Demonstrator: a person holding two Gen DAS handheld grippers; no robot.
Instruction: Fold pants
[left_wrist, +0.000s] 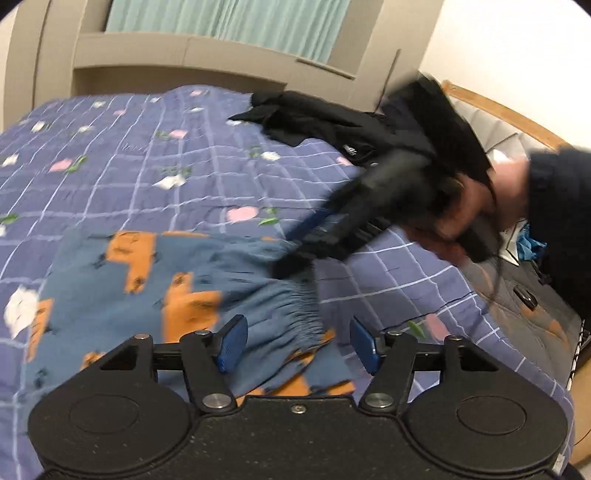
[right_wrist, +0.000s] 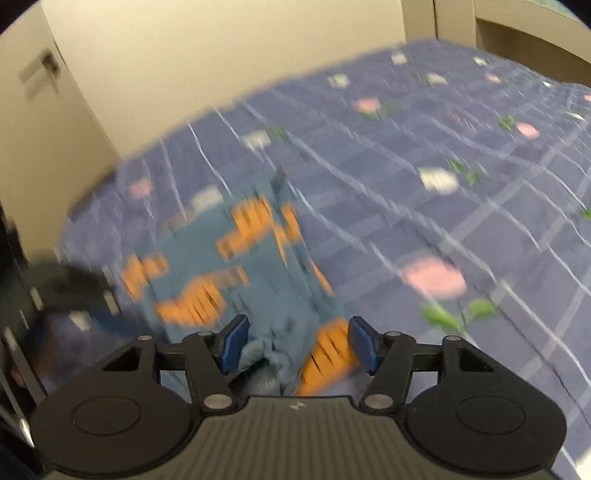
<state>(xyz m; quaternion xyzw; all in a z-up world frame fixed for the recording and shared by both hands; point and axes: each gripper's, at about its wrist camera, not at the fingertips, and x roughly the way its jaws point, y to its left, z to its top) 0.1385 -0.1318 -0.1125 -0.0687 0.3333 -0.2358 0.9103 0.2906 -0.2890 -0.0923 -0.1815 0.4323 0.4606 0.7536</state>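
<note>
Blue pants with orange patches (left_wrist: 155, 280) lie on the bed, their gathered waistband (left_wrist: 295, 310) toward my left gripper. My left gripper (left_wrist: 299, 345) is open, its blue pads either side of the waistband edge, not closed on it. In the left wrist view the right gripper (left_wrist: 295, 254) shows blurred, held by a hand, its tip at the far waistband corner. In the right wrist view the pants (right_wrist: 221, 266) stretch away, blurred. My right gripper (right_wrist: 297, 345) is open, with bunched blue and orange cloth between its pads.
The bed has a purple checked quilt with flowers (left_wrist: 147, 166). A black garment (left_wrist: 325, 122) lies at its far right by the headboard (left_wrist: 498, 110). A beige wall and cupboards (right_wrist: 184, 74) stand beyond the bed. A dark bag (left_wrist: 528, 302) sits right of the bed.
</note>
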